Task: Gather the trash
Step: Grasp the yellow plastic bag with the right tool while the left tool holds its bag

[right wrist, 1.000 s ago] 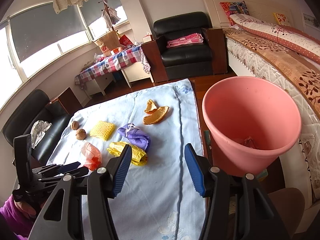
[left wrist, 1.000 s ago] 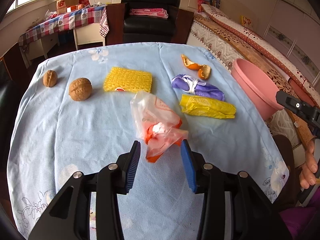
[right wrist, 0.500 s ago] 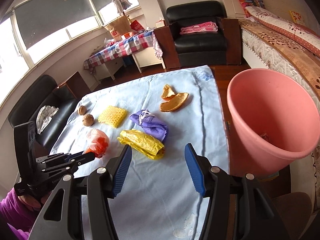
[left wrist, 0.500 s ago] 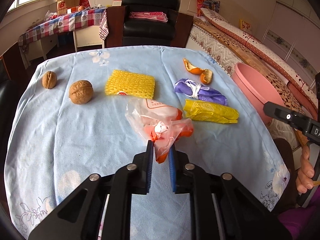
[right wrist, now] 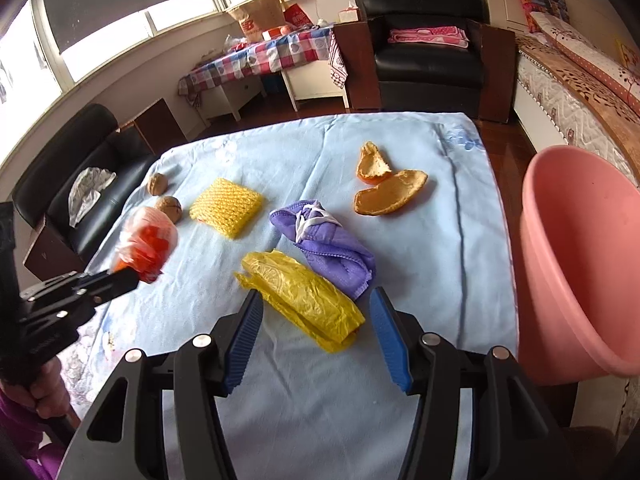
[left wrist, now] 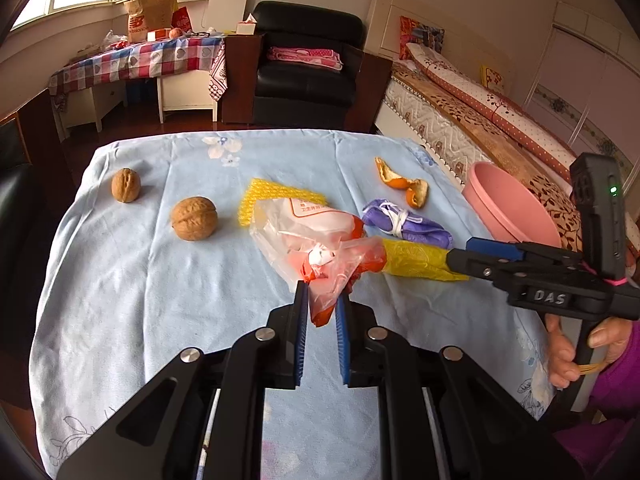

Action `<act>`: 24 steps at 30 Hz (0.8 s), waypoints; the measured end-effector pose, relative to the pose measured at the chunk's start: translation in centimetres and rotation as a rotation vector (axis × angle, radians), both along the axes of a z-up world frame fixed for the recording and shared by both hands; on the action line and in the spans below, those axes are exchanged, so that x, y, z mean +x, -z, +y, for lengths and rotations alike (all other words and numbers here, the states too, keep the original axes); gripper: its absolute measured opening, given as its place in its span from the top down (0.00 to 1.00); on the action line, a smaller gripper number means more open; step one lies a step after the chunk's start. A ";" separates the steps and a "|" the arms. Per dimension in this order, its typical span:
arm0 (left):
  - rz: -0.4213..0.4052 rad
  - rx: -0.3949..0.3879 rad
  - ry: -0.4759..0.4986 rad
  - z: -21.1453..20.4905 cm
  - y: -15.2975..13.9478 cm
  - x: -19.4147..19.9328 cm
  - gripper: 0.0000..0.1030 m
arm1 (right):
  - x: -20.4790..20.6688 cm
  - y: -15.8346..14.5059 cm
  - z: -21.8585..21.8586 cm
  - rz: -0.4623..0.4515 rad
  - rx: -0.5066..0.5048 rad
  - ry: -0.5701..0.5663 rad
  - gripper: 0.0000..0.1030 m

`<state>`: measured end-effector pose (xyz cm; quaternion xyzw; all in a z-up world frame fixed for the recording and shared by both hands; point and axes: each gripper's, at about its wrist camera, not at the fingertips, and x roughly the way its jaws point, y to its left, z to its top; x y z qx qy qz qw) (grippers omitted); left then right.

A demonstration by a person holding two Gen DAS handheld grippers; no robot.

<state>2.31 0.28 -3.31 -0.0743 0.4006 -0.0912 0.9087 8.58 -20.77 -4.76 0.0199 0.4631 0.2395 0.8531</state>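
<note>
My left gripper (left wrist: pixel 322 296) is shut on the lower end of a clear plastic bag with orange inside (left wrist: pixel 316 232), which hangs lifted off the blue tablecloth (left wrist: pixel 140 280). The right wrist view shows the same bag (right wrist: pixel 148 240) in that gripper (right wrist: pixel 132 276) at the left. My right gripper (right wrist: pixel 316 296) is open and hovers just above a crumpled yellow bag (right wrist: pixel 300 296), with a pad on either side of it and neither touching. Behind the yellow bag lie a purple cloth bundle (right wrist: pixel 324 240), orange peel (right wrist: pixel 384 192) and a yellow foam net (right wrist: pixel 226 206).
A pink bin (right wrist: pixel 580 260) stands off the table's right edge, beside a bed. Two walnuts (left wrist: pixel 194 218) (left wrist: pixel 126 185) lie on the left part of the cloth. A black armchair and a checked side table stand beyond the far edge. A person's hands hold both grippers.
The left gripper has shut on the plastic bag and raised it slightly. The right gripper has swung left and down, from facing the pink bin to hovering over the yellow bag.
</note>
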 end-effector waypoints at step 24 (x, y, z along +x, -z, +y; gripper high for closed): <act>-0.036 -0.024 -0.080 2.1 -1.2 -0.4 0.88 | -1.5 0.6 4.8 0.013 -0.082 -0.158 0.47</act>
